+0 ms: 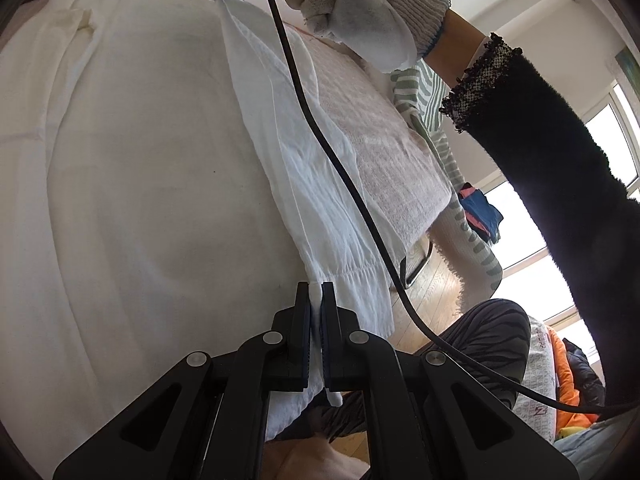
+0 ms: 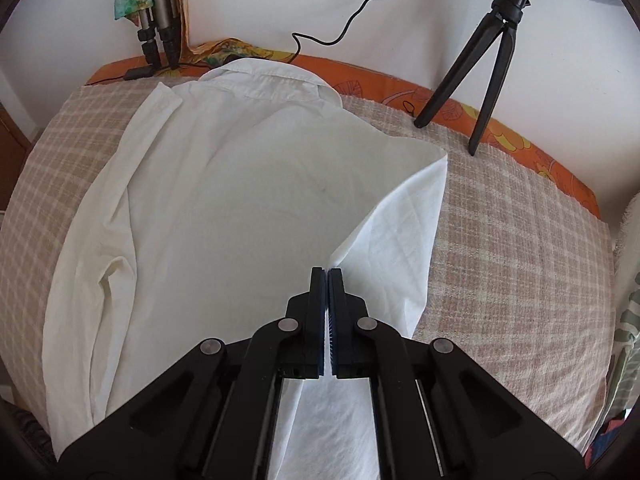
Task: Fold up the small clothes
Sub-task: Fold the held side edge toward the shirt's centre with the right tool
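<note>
I have both claws clamped on the white cotton collared shirt [image 2: 224, 200] spread on the checked-blanket surface [image 2: 512, 240] — left claw [image 1: 316, 292] pinning the hem corner, right claw [image 2: 328, 276] lifting the side panel inward to fold.

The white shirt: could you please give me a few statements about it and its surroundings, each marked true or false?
1. The left hand-held gripper is shut on the white shirt. True.
2. The right hand-held gripper hangs open above the shirt. False: it is shut on a fold of it.
3. The shirt lies on a checked cloth. True.
4. The small black tripod stands on the shirt. False: it stands beside it, near the wall.
</note>
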Available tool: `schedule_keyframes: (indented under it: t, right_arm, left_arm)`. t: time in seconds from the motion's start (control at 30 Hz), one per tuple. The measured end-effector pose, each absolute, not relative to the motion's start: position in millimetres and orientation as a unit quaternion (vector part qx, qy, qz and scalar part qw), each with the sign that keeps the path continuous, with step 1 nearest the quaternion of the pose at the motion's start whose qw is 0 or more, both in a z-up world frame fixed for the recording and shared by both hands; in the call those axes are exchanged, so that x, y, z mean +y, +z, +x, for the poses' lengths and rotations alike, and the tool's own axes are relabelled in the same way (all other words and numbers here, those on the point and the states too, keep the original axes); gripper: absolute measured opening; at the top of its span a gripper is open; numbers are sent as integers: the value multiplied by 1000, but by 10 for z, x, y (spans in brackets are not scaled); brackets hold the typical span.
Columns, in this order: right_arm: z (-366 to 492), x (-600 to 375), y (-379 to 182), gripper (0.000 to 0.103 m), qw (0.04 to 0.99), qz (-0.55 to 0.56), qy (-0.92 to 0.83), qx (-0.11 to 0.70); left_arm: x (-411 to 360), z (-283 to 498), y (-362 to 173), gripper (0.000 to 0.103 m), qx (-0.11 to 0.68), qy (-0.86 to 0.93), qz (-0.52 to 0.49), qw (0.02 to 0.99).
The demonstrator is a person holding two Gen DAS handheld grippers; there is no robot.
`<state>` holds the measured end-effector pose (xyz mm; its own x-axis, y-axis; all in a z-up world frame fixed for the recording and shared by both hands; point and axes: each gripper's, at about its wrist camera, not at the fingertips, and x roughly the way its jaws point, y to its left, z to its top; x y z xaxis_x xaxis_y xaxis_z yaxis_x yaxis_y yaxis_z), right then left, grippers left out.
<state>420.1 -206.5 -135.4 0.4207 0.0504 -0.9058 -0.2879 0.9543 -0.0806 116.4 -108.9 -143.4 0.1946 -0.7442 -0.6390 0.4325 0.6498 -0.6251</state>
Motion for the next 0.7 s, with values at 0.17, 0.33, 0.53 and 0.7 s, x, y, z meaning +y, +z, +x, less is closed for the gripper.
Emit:
schedule_keyframes:
  t: [0.17,0.33,0.53,0.7]
  right_arm:
    - [4255,-1911,-1697,3,816,-109,124,554]
    - [4056,-2254,-1379,28,838,-46,145,525]
    - [3245,-3165,-913,35,871,61,138,468]
    - [2643,-3290,-1135,32,862,56,145,483]
  left_arm:
    - [-1077,1141,-1433,3,505,-389,-144,757]
    - [-1056,1131,-1424,4,514,-388,-140,752]
    - [-931,1006,-1155,9,474,-385,-116,783]
    - [-986,1070,-1091,9,456,-380,-104,798]
